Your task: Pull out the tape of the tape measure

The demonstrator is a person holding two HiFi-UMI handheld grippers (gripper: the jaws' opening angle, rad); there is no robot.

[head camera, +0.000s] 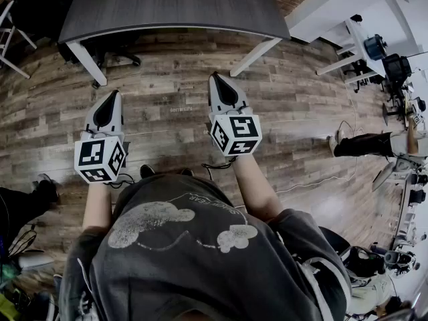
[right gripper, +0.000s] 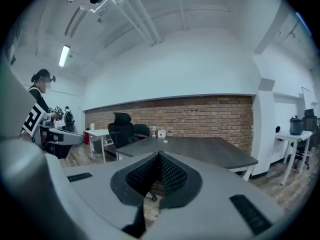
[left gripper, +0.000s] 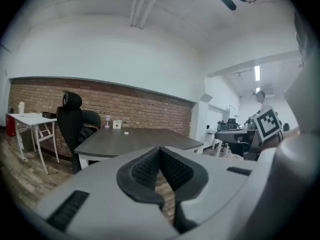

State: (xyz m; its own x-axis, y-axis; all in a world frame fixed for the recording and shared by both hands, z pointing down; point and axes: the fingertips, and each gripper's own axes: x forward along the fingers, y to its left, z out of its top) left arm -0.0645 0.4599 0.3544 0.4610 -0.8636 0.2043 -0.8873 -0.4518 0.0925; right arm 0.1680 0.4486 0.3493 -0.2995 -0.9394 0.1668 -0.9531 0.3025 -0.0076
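I cannot make out a tape measure in any view. My left gripper (head camera: 116,93) and right gripper (head camera: 214,76) hang side by side over the wooden floor, just short of a dark grey table (head camera: 174,5). Both point toward the table. In the left gripper view, the left gripper (left gripper: 160,149) has its ribbed pads pressed together with nothing between them. The right gripper (right gripper: 160,154) looks the same in its own view, shut and empty. At the table's far end stand a small white box (left gripper: 116,125) and a few tiny items.
A black office chair (left gripper: 75,121) stands at the table's left end, with a white side table (left gripper: 30,119) beyond it by the brick wall. Another person's leg (head camera: 361,144) lies on the floor to the right. Desks and equipment (head camera: 394,65) crowd the right side.
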